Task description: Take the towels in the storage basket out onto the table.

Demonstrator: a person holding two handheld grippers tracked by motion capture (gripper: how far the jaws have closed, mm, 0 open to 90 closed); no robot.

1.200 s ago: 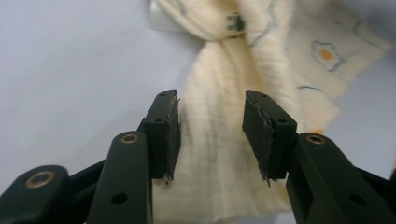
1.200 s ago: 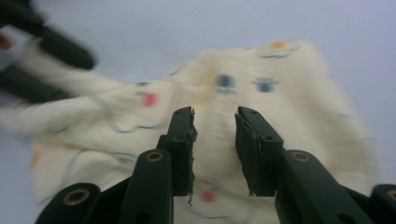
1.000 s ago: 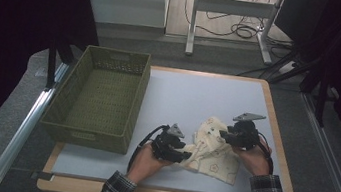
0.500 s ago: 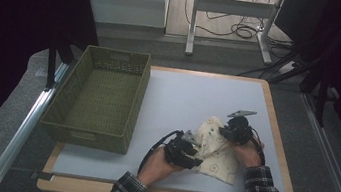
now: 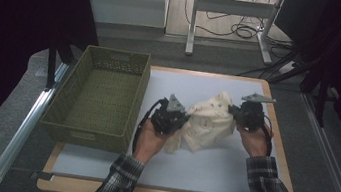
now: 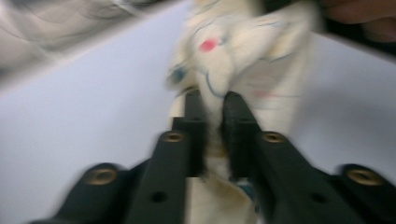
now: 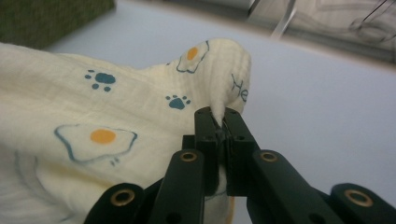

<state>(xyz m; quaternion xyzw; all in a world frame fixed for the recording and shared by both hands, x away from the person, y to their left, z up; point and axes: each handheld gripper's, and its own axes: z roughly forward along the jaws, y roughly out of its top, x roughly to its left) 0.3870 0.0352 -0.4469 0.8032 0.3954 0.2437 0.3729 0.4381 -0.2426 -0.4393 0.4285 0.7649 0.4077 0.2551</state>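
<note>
While both tongs pinch cloth (image 5: 207, 124) edges, basket (image 5: 100, 96) just left

A wood-edged table (image 5: 278, 156) carries a pale blue-white mat (image 5: 183, 168) that covers nearly its whole top. On the mat's left side stands an olive-green woven basket (image 5: 100, 98). Right of it, the lower folds of a cream cloth printed with fried eggs and paw prints (image 5: 207, 126) rest on the mat.

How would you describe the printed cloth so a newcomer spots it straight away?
Find the white-topped table, then look right of the green basket. The cream cloth hangs bunched between the left tongs and right tongs. Fried eggs and blue paw prints mark it.
</note>
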